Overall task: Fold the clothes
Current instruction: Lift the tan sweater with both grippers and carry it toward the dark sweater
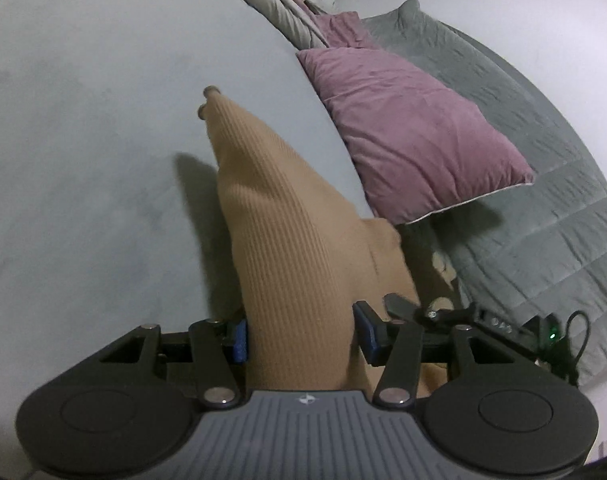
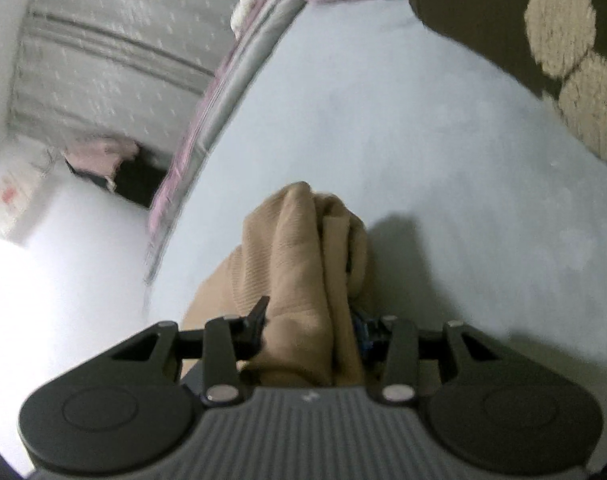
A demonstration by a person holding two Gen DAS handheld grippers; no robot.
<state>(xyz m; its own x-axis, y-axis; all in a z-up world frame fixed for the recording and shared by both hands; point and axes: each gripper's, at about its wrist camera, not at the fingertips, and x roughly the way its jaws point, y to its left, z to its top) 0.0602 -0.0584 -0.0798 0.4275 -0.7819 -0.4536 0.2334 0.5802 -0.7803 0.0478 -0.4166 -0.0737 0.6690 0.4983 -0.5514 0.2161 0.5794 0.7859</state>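
1. You're holding a tan ribbed garment (image 1: 287, 240) w/ both grippers, lifted above the pale blue bed sheet (image 1: 83, 140).
2. Your left gripper (image 1: 301, 338) is clamping a thick bunch of the cloth between its blue pads (image 1: 239, 340); the fabric is rising away from it to a narrow tip, casting a shadow on the sheet.
3. Your right gripper (image 2: 311, 330) is pinching a bunched fold of the same garment (image 2: 303, 264); its jaws are closed in on the wad, w/ cloth spilling over both fingers.
4. In the left wrist view, a mauve pillow (image 1: 411, 132) is lying just beside the garment, partly on a grey quilt (image 1: 535, 220).
5. The right wrist view is blurry; a dark brown blanket w/ beige circles (image 2: 559, 20) is sitting at the far corner of the sheet.
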